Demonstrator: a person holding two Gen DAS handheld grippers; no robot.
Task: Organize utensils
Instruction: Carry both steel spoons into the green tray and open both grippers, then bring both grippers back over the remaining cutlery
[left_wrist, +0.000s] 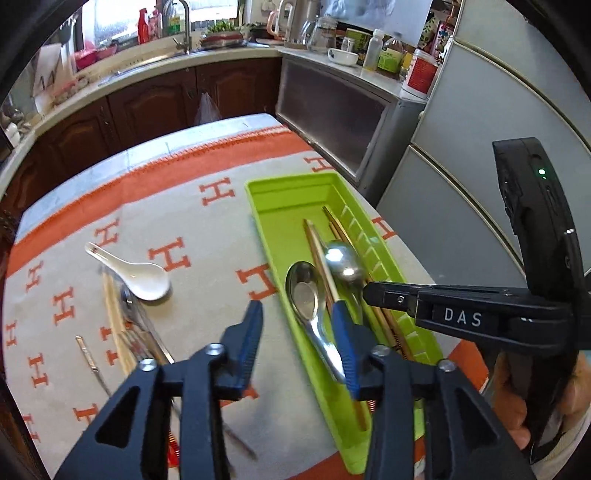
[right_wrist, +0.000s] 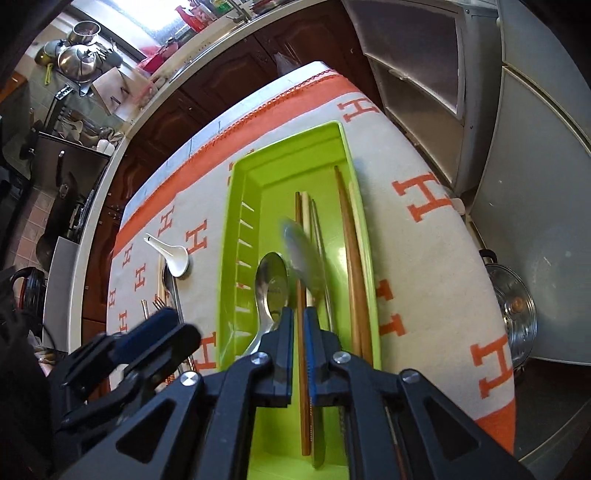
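Left gripper (left_wrist: 297, 319) hangs over the near-left rim of the green tray (left_wrist: 258, 206), jaws released, nothing between them. Right gripper (right_wrist: 299, 321) sits above the tray's middle, jaws nearly clenched; whether they pinch the blurred metal spoon (right_wrist: 303, 254) just ahead cannot be told. In the tray: a second metal spoon (left_wrist: 304, 291), wooden chopsticks (right_wrist: 351, 251). Farther left on the orange-lettered cloth (left_wrist: 207, 236): a white ceramic spoon (left_wrist: 142, 278), a fork (left_wrist: 138, 339), more chopsticks (left_wrist: 110, 306) beside it.
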